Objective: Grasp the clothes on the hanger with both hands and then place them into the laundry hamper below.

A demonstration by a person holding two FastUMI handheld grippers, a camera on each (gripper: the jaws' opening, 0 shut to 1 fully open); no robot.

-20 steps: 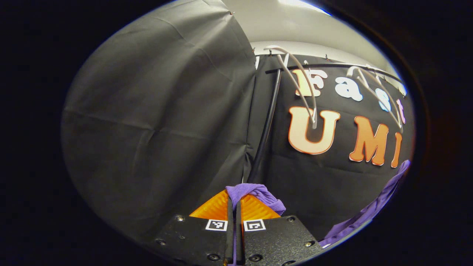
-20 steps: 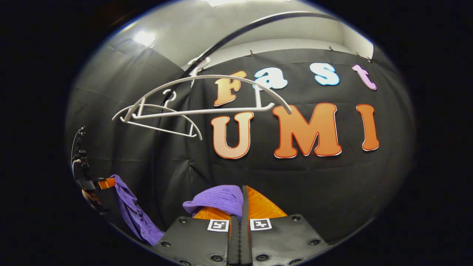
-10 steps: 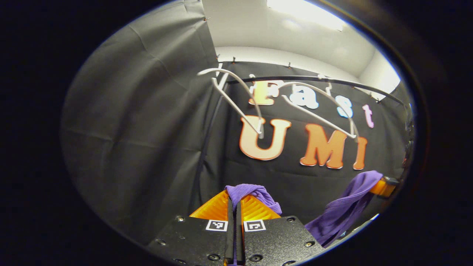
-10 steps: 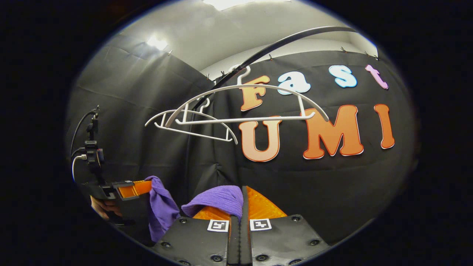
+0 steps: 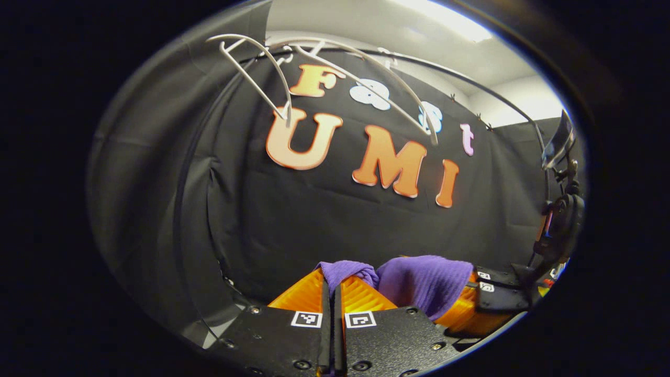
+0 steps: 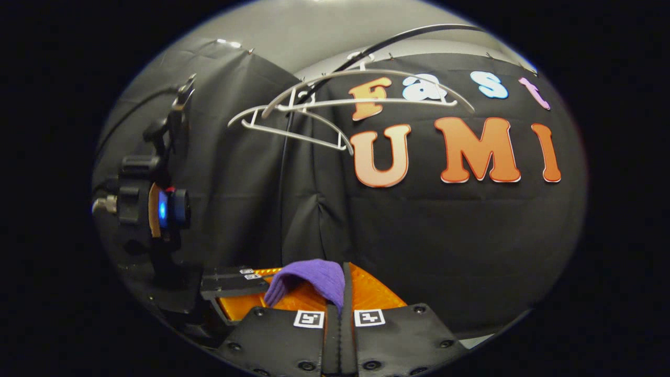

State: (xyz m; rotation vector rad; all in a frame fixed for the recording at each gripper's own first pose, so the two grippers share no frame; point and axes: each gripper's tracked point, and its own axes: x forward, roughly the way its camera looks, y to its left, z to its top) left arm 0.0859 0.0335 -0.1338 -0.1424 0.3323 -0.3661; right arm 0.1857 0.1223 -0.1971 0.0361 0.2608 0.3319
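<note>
Overhead, two bare white hangers (image 6: pixel 314 112) hang from a dark rail (image 6: pixel 398 39) against the black cloth wall (image 6: pixel 445 235). Both tongs, left (image 5: pixel 333 285) and right (image 6: pixel 343 285), side by side, are clamped on the purple garment (image 5: pixel 424 283).

The left gripper view looks forward and slightly upward along the left gripper (image 5: pixel 332 285) from low in the booth, close behind its fingers, facing the black cloth wall (image 5: pixel 324 220) with white hangers (image 5: pixel 335 73) overhead and the right gripper (image 5: pixel 471 301) just beside it at lower right. The right gripper view faces the same wall from behind the right gripper (image 6: pixel 343 285), sharing the hangers (image 6: pixel 324 104), rail (image 6: pixel 398 39) and purple garment (image 6: pixel 311 275), with the left gripper (image 6: pixel 235 293) close at lower left.
</note>
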